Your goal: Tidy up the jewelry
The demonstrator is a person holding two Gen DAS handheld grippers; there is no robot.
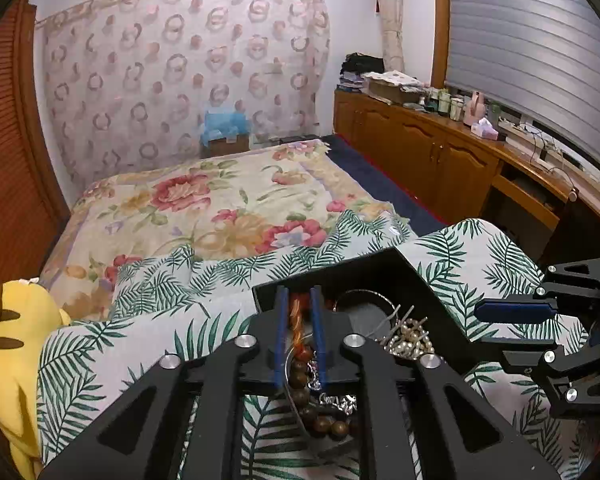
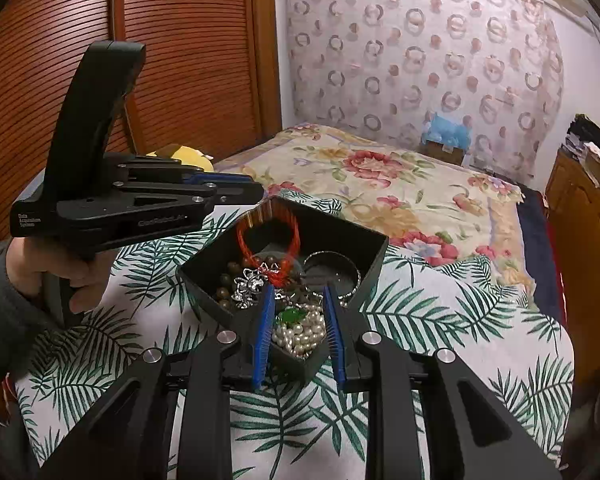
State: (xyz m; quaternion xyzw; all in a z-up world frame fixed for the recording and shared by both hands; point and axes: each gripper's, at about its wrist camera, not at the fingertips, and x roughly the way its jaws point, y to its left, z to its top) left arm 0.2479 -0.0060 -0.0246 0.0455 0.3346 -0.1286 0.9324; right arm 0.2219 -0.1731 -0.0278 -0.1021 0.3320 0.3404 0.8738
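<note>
A black open box (image 2: pixel 370 268) of jewelry sits on a fern-print cloth (image 2: pixel 440 320). It holds a red cord bracelet (image 2: pixel 268 236), brown wooden beads (image 2: pixel 224 280), a silver chain (image 2: pixel 248 286), a silver bangle (image 2: pixel 332 272), pearls (image 2: pixel 300 336) and a green stone (image 2: pixel 290 315). My left gripper (image 1: pixel 299 308) is shut on the red cord bracelet (image 1: pixel 296 320) over the box's near corner; in the right wrist view it (image 2: pixel 236 188) is at the box's far left corner. My right gripper (image 2: pixel 298 300) is open astride the box's near corner, over the pearls.
The cloth covers a raised surface beside a bed with a floral cover (image 1: pixel 220 208). A yellow plush toy (image 1: pixel 16 340) lies at the left. A wooden cabinet (image 1: pixel 440 152) with bottles runs along the right wall. A louvered wooden wardrobe (image 2: pixel 180 60) stands left.
</note>
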